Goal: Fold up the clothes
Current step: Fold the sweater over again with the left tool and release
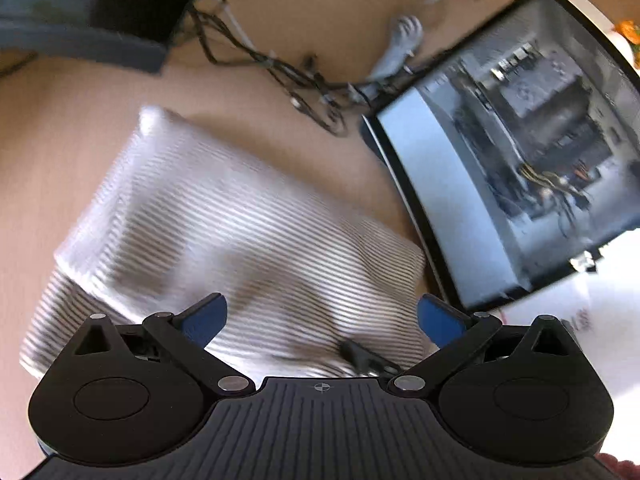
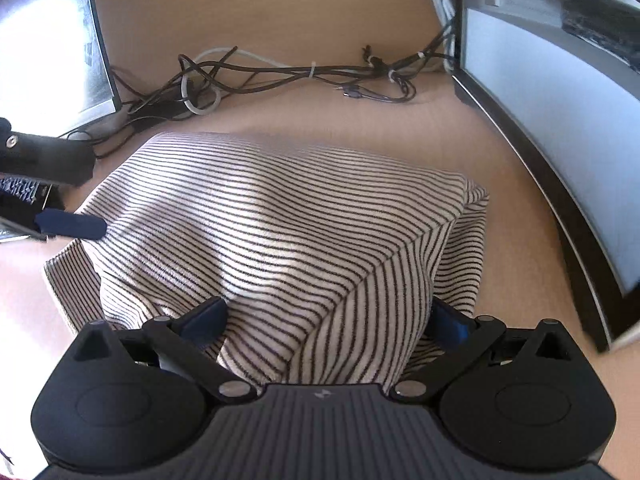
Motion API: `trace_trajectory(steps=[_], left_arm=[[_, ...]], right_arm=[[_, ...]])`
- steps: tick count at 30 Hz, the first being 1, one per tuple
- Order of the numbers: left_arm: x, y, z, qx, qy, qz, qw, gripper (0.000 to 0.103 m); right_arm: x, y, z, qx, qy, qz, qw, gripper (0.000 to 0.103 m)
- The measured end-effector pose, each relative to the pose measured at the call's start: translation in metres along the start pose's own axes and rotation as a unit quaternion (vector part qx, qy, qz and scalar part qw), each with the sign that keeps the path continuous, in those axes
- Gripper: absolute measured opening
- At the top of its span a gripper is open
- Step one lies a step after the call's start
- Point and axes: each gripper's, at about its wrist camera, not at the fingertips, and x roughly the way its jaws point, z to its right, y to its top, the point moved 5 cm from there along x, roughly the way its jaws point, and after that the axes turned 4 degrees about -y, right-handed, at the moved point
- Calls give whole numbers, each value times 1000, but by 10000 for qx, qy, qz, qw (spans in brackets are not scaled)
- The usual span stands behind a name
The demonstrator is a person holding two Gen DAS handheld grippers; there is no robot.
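Shirt [image 2: 280, 232] folded on tabletop [image 2: 280, 120] just beside computer case [image 2: 560, 128], near cables [image 2: 280, 72]; left tool [image 1: 322, 322] and right tool [image 2: 326, 322] wide, holding nothing; snagging cables likely if swept carelessly.

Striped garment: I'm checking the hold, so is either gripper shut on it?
No: left gripper and right gripper both stand wide open over the striped garment.
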Motion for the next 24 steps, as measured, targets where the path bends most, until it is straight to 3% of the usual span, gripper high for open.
trace_trajectory(steps=[7, 10, 13, 17, 19, 20, 21, 22, 24], left_arm=[[13, -8, -15, 86, -59, -131, 9999, 100], [10, -10, -19, 118, -47, -105, 9999, 95], [7, -11, -21, 71, 100, -1, 9999, 92], [6, -15, -18, -37, 371, 244, 9990, 91], [4, -18, -10, -123, 499, 362, 9980, 86], [2, -20, -5, -140, 549, 410, 9976, 84], [0, -21, 0, -120, 607, 470, 9970, 76], [-2, -22, 6, -84, 650, 540, 9964, 67], [-6, -25, 17, -115, 636, 638, 9959, 64]], right_arm=[[-41, -23, -26, 208, 146, -256, 9993, 103], [-70, -14, -29, -283, -170, 196, 9993, 103], [-87, 6, -27, -831, -512, 825, 9918, 103], [-61, 26, -11, -1072, -703, 1047, 9862, 103], [-40, 32, -5, -1277, -647, 944, 9852, 94], [-31, 34, -4, -1421, -574, 884, 9842, 80], [-23, 36, -3, -1584, -464, 836, 9827, 74], [-17, 38, -2, -1711, -363, 798, 9814, 74], [-6, 42, 1, -1831, -162, 750, 9801, 73]])
